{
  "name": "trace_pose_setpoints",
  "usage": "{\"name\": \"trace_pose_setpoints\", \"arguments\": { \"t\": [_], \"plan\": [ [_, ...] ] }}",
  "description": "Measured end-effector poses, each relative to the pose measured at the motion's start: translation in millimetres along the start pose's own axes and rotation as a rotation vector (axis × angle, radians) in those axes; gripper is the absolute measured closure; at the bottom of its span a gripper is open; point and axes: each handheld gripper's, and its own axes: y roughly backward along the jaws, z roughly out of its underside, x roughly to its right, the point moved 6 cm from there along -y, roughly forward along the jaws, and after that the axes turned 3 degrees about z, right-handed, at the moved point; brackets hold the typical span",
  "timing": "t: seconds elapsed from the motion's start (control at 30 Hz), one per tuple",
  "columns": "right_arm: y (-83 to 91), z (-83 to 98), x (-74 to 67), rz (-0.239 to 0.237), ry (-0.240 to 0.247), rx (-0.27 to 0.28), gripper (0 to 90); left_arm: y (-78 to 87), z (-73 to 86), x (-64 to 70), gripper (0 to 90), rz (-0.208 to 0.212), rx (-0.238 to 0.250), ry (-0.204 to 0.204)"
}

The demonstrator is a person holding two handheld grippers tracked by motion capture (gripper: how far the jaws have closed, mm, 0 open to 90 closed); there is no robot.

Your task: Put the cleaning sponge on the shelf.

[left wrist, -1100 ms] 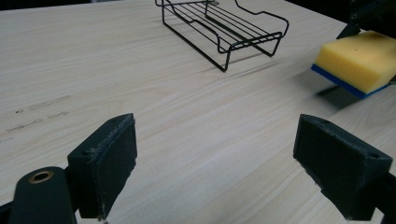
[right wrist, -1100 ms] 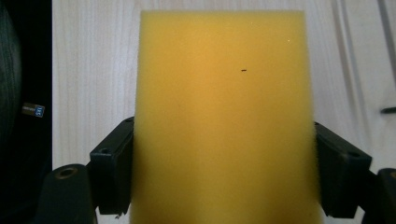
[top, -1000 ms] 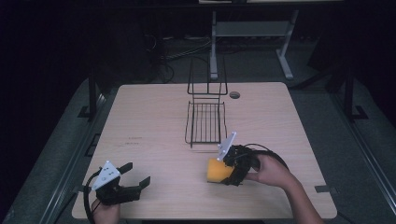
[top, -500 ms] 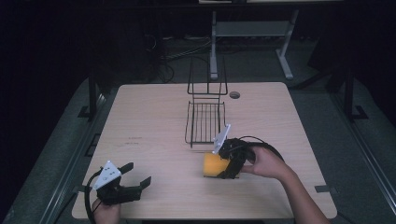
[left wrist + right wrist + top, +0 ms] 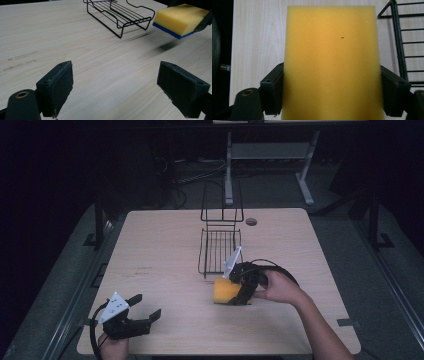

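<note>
Left gripper (image 5: 144, 311): low at the desk's near left corner, jaws spread wide, hand behind it. Right gripper (image 5: 239, 287): near the desk's middle, jaws clamped, forearm reaching in from the near right edge.

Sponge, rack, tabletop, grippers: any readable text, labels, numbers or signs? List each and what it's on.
None readable.
sponge: plain yellow face with one tiny dark speck, no print.
wire rack: bare black wire, no tag.
table: faint dark smudges near the left side, too small and blurred to read as text.
left gripper and right gripper: no lettering visible.
</note>
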Motion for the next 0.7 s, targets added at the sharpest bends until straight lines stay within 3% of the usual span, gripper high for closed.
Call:
{"name": "trace_pose_setpoints", "arguments": {
  "t": [0.3, 0.7],
  "plan": [
    [0.6, -12.9, 8.6, 0.001, 0.010, -0.004, 21.6, 0.7, -0.4, 0.1, 12.8, 0.000, 0.002, -0.003],
    [-3.3, -17.4, 17.3, -0.003, 0.008, -0.025, 21.5, 0.9, -0.2, -0.6, 12.9, -0.001, 0.003, 0.002]
  ]
}}
